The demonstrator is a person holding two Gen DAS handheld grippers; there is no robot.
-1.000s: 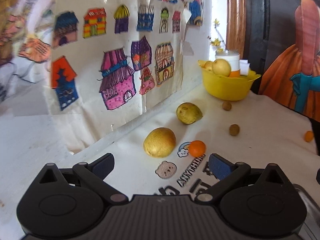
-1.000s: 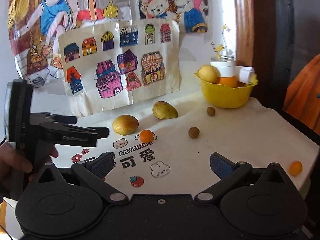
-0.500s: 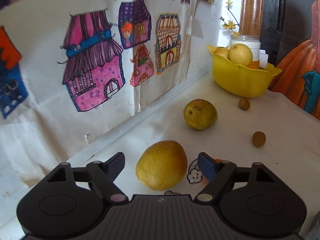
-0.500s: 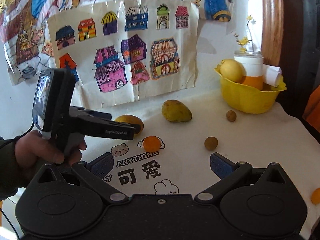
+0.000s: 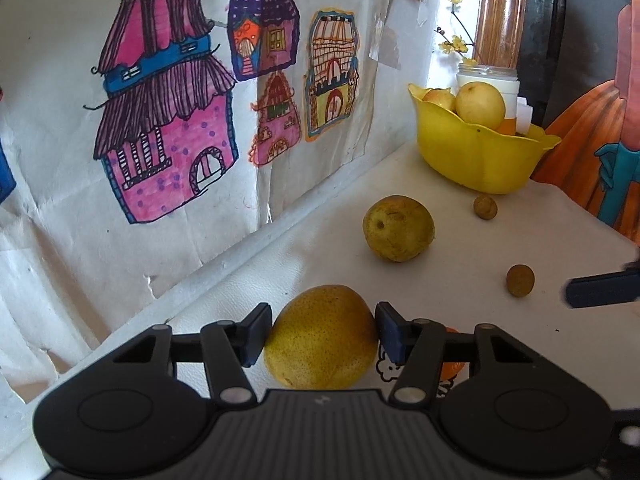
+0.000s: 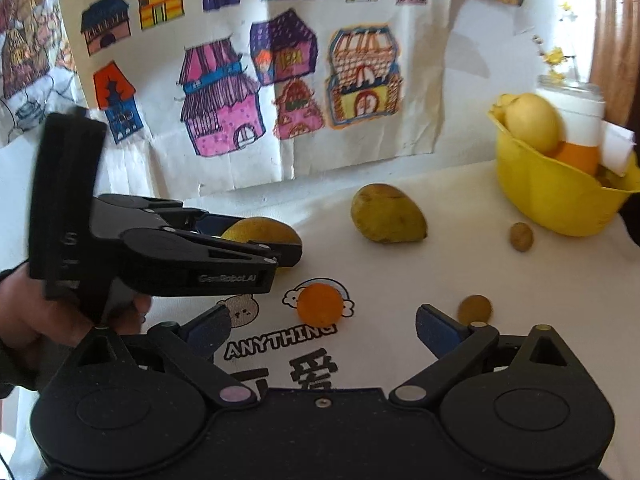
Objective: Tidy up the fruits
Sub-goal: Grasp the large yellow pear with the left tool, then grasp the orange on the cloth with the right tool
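Note:
My left gripper is shut on a yellow pear that rests on the white cloth; the same pear shows partly behind the left gripper in the right wrist view. My right gripper is open and empty, just short of a small orange. A greenish pear lies farther back. A yellow bowl at the back right holds several fruits.
Two small brown round fruits lie on the cloth between the pears and the bowl. A wall with house drawings runs along the left. A white jar stands behind the bowl.
My left gripper moved forward around the yellow pear and closed its fingers onto it. My right gripper moved forward towards the small orange and stayed open.

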